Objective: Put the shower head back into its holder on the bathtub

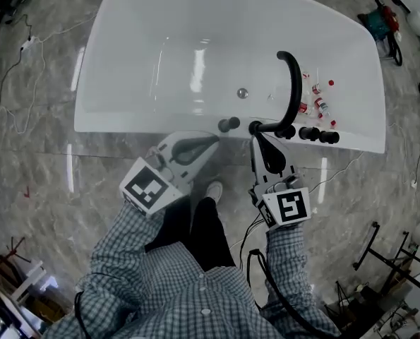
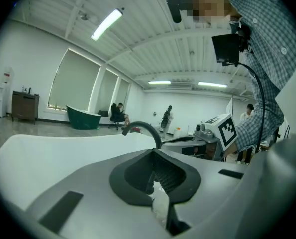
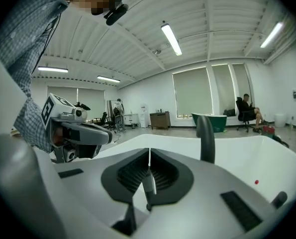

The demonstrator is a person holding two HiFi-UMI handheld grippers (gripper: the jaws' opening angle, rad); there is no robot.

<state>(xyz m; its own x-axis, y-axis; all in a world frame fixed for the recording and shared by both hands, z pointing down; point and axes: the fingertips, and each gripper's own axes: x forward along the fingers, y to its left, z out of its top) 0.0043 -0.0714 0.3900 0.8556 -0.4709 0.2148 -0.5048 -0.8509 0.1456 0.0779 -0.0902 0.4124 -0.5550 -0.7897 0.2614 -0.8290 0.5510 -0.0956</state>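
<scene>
Hovering at the near rim of the bathtub [image 1: 125, 122], my left gripper [image 1: 214, 140] and right gripper [image 1: 256, 138] are pressed together, empty; I must spread one before grasping.

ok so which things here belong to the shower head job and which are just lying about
Job: bathtub; black fittings on its near rim (holder probably among them); left gripper and right gripper, both shut, empty. Shower head not clearly made out.
Lying about: small red-capped bottles at the tub's corner; blue and red item on the floor.
</scene>
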